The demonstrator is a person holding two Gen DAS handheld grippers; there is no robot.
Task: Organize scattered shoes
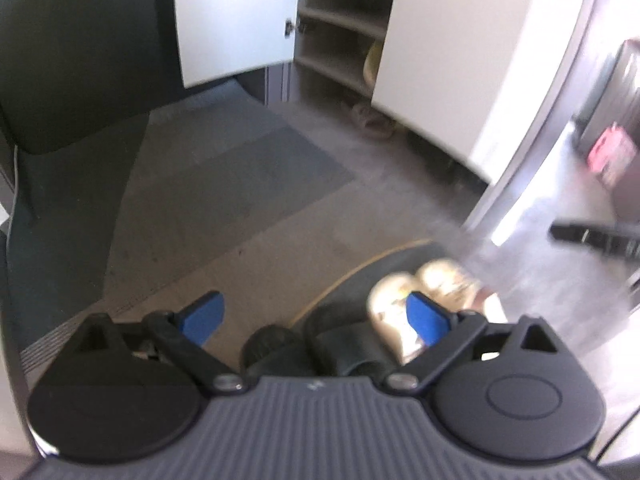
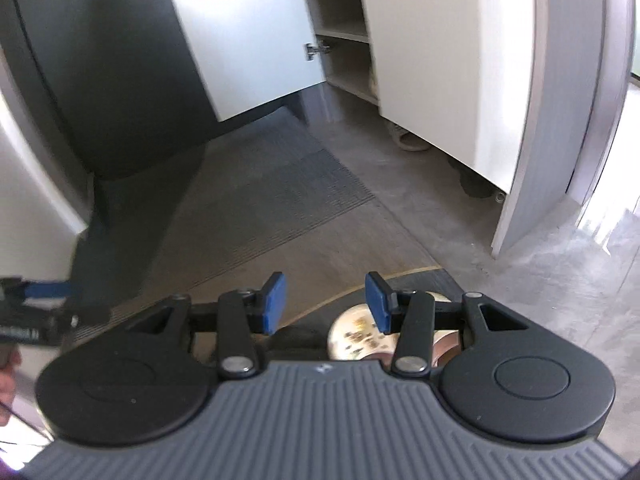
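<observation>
A pair of gold shoes (image 1: 424,296) lies on a dark mat (image 1: 352,280) on the floor, with black slippers (image 1: 320,344) beside them on the left. My left gripper (image 1: 316,314) is open wide and empty, hovering above the black slippers. My right gripper (image 2: 326,302) is open and empty above the gold shoes (image 2: 356,336), which it partly hides. A beige slipper (image 1: 372,120) lies under the open shoe cabinet (image 1: 340,36); it also shows in the right wrist view (image 2: 408,140). A yellowish shoe (image 1: 372,64) sits on a low shelf.
White cabinet doors (image 1: 236,16) stand open on both sides of the shelves. A grey floor mat (image 2: 272,200) lies before the cabinet. A dark door (image 2: 100,60) is at the left. A pink item (image 1: 612,152) sits far right. The other gripper (image 2: 36,316) shows at the left edge.
</observation>
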